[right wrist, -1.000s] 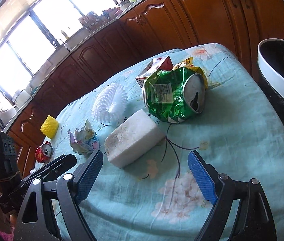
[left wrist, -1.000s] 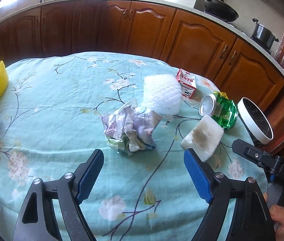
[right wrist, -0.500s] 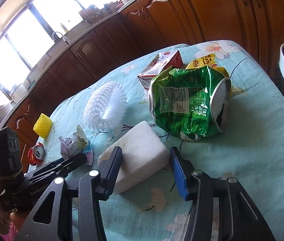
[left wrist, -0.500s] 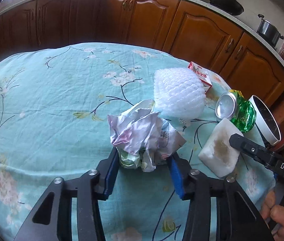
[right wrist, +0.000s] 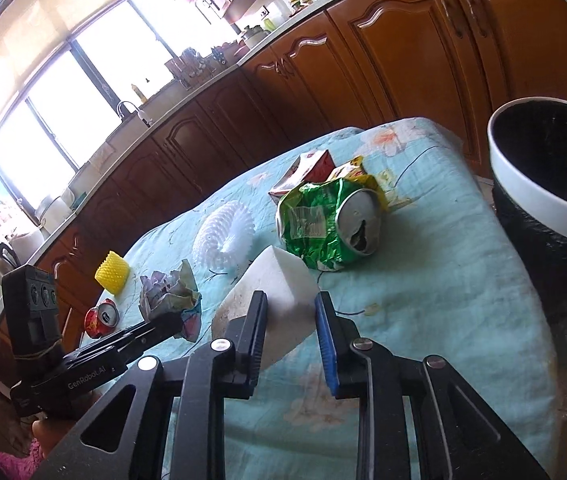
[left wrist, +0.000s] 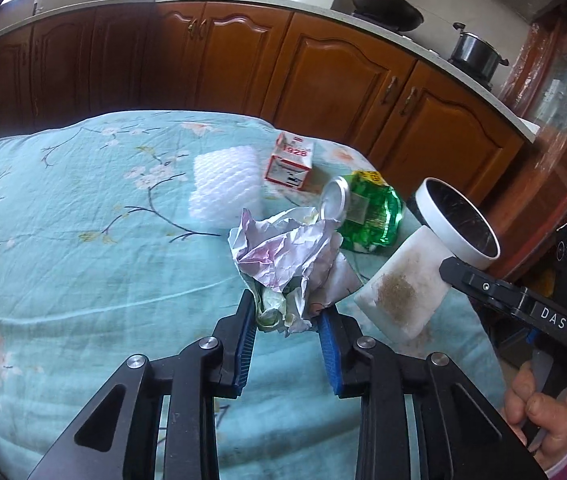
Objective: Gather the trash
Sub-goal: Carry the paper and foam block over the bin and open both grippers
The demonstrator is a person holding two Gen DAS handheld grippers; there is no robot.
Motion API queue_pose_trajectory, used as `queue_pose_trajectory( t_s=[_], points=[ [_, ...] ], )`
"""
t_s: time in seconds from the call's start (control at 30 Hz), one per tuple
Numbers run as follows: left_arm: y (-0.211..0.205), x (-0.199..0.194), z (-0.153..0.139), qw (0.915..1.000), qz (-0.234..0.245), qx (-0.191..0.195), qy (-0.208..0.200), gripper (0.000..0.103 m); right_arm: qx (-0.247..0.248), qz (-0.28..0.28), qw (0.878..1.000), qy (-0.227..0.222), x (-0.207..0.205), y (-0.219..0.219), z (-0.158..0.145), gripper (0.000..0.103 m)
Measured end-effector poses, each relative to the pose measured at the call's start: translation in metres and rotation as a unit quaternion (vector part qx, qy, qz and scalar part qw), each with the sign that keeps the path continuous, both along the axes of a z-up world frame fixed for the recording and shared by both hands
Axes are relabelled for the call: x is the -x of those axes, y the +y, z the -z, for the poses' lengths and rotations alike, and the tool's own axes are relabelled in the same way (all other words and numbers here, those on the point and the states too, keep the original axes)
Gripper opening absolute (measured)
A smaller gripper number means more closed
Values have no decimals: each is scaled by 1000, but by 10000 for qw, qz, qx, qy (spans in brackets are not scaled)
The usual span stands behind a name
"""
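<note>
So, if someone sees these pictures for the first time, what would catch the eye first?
Probably the two grips: the left gripper is closing on the crumpled paper wad in the middle of the turquoise flowered cloth, and the right gripper is closing on the white foam block beside it. Next, the crushed green can lying behind the block, and the white-rimmed bin just off the table's right edge.
</note>
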State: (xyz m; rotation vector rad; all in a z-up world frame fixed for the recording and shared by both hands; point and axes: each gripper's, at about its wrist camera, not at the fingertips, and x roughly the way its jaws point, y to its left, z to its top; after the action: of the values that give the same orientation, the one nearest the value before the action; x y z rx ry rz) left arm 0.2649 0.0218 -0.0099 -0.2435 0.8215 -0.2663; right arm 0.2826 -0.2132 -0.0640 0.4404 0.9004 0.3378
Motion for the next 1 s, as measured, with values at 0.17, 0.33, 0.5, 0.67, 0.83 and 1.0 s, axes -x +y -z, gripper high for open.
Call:
queue_pose_trajectory(
  t_s=[0.17, 0.33, 0.5, 0.67, 0.83, 1.0],
  points=[
    [-29, -1, -5, 9991, 431, 22, -38, 28, 54, 376, 9992, -114, 14, -36, -12, 25],
    [-56, -7, -9, 9967, 810, 18, -59, 28, 104, 761, 9970, -124, 22, -72, -17, 25],
    [-80, -18, -10, 9938, 1114, 46, -16, 28, 163, 1026, 9945, -165, 30, -98, -21, 25],
    [-103, -33, -10, 9914, 1309, 10, -15, 28, 188, 1214, 9922, -233, 34, -118, -27, 25],
    [-124, -51, -13, 9886, 1504, 14, -1, 28, 241, 1407, 9892, -339, 30, -140, -36, 25],
    [-149, -69, -18, 9856, 1684, -65, -94, 28, 424, 1575, 9857, -431, 18, -163, -44, 25]
  ],
)
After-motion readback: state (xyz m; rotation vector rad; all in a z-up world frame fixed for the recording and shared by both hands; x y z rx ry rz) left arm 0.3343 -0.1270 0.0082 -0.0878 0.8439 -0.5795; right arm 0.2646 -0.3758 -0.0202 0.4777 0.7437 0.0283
